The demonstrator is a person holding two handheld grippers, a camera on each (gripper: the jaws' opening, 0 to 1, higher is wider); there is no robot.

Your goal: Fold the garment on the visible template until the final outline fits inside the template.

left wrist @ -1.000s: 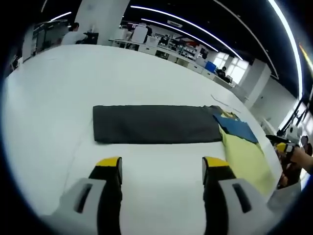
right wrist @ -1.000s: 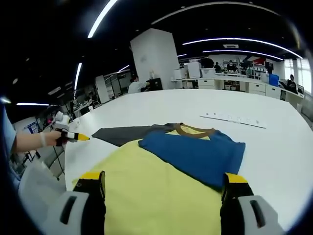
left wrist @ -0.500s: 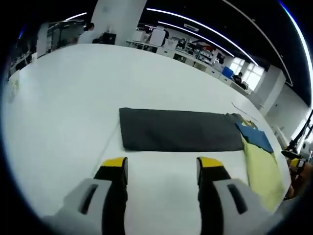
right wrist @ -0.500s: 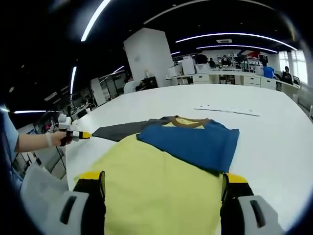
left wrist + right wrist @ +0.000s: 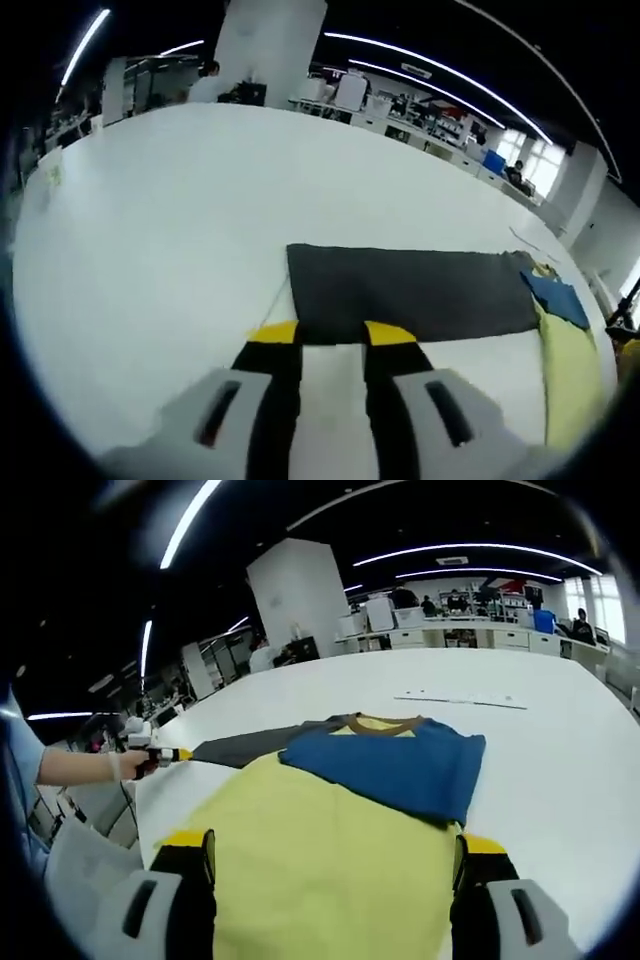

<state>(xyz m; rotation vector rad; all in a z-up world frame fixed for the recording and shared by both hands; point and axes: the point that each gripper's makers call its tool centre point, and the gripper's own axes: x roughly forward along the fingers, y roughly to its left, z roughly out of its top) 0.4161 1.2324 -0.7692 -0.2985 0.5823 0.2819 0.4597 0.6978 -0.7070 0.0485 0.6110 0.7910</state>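
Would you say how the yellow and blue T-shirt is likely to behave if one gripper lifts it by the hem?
The T-shirt lies flat on the white table with a sleeve folded over, so it is probably floppy and would drape. It looks thin, likely light. On that smooth top it may slide when pushed.

left tongs narrowly parted | at dark template near edge

An open-plan office or lab is showing: beyond the big white table, desks with monitors are lining the room, people are sitting there, and light strips are glowing overhead.
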